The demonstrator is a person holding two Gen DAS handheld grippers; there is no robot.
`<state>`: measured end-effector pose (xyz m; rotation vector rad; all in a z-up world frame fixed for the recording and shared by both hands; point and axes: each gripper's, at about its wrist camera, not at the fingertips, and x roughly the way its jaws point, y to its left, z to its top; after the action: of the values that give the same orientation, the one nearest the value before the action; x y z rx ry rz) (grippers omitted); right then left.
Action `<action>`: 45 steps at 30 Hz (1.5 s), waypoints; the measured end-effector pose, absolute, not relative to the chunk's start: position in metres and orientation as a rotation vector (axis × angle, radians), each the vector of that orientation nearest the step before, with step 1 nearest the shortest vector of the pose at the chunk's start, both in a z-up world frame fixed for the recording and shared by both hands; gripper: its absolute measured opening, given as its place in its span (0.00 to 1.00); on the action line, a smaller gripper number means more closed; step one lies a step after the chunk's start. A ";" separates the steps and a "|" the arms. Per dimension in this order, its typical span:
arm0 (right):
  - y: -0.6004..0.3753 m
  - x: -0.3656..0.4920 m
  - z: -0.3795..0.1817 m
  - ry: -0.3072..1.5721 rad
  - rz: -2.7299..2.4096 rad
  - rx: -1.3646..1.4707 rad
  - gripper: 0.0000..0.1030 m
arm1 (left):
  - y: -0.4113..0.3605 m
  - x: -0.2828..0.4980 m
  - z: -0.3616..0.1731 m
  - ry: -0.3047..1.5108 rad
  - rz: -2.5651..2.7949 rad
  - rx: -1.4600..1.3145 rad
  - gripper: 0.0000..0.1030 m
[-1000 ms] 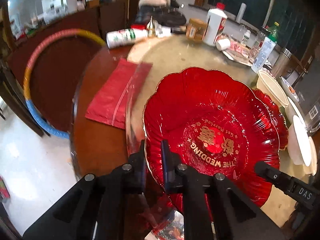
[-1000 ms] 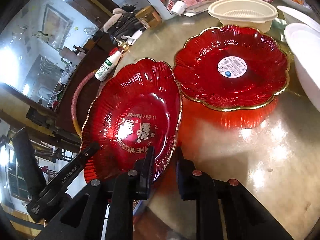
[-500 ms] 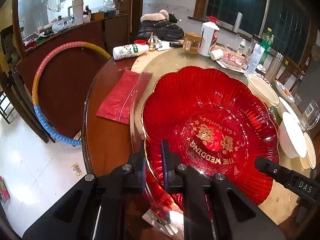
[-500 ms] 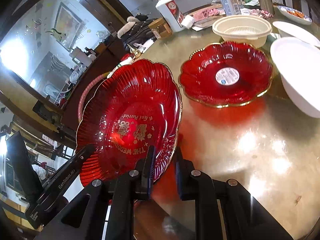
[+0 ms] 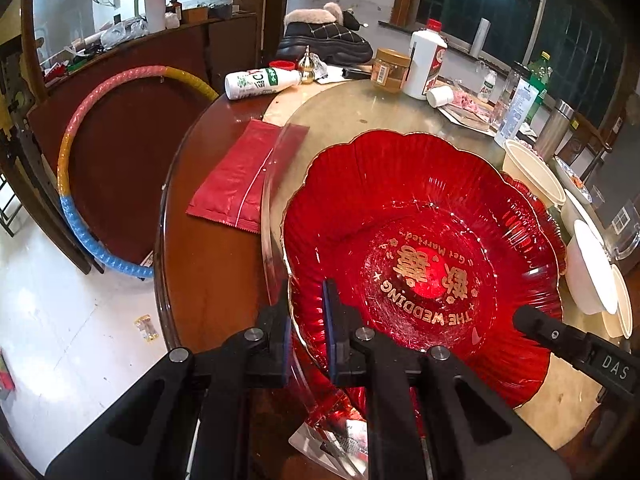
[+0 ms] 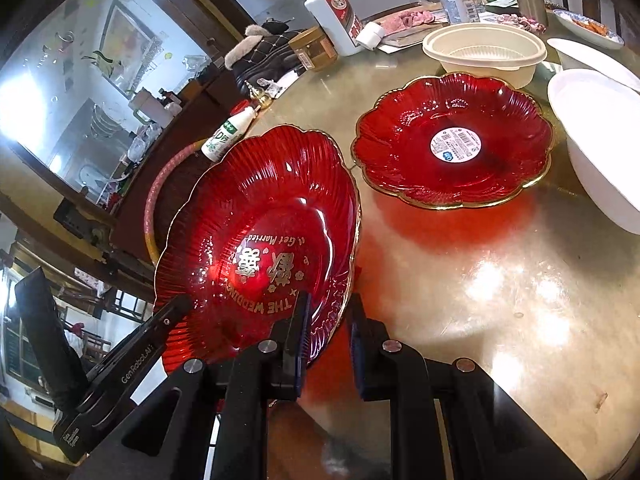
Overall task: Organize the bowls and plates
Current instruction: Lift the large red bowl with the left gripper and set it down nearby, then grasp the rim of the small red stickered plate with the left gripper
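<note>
A red scalloped wedding plate with gold lettering is held tilted above the round table. My left gripper is shut on its near rim. In the right wrist view the same plate is clamped at its lower rim by my right gripper. A second red plate with a white sticker lies flat on the turntable, beyond and right of the held one. A cream bowl stands behind it, and a white bowl at the right.
A red plastic bag lies on the wooden table rim. A white liquor bottle, a jar, a toppled milk bottle and boots crowd the far side. A hoop leans at the left. Stacked white bowls sit at the right.
Both grippers have lifted the wedding plate higher and pulled it back, so the second red plate looks smaller and farther away. The grips have not changed.
</note>
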<state>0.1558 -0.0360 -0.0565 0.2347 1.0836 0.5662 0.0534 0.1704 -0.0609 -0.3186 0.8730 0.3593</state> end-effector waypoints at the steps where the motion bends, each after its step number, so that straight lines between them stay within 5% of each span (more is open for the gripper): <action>1: -0.035 0.156 -0.057 1.084 0.558 0.227 0.17 | 0.171 0.054 -0.063 0.875 0.355 -0.320 0.10; 18: -0.023 0.158 -0.059 1.088 0.467 0.168 0.21 | 0.170 0.065 -0.069 0.888 0.321 -0.279 0.12; 21: -0.022 0.159 -0.059 1.095 0.470 0.160 0.25 | 0.170 0.069 -0.069 0.889 0.301 -0.299 0.25; 24: -0.026 0.158 -0.057 1.092 0.490 0.170 0.43 | 0.174 0.069 -0.067 0.903 0.297 -0.336 0.61; 25: -0.029 0.156 -0.053 1.072 0.493 0.170 0.45 | 0.175 0.068 -0.064 0.888 0.314 -0.340 0.65; 30: -0.062 0.147 -0.036 1.008 0.505 0.226 0.51 | 0.191 0.053 -0.041 0.805 0.381 -0.412 0.65; 35: -0.109 0.158 -0.031 0.985 0.463 0.371 0.56 | 0.189 0.073 0.003 0.722 0.342 -0.454 0.75; 45: -0.148 0.221 -0.062 1.064 0.391 0.584 0.56 | 0.082 0.225 0.002 1.017 0.050 -0.140 0.75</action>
<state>0.2209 -0.1476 -0.0624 0.5841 1.0644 0.3912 0.2253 0.0821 0.0023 -0.1401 1.0165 0.0499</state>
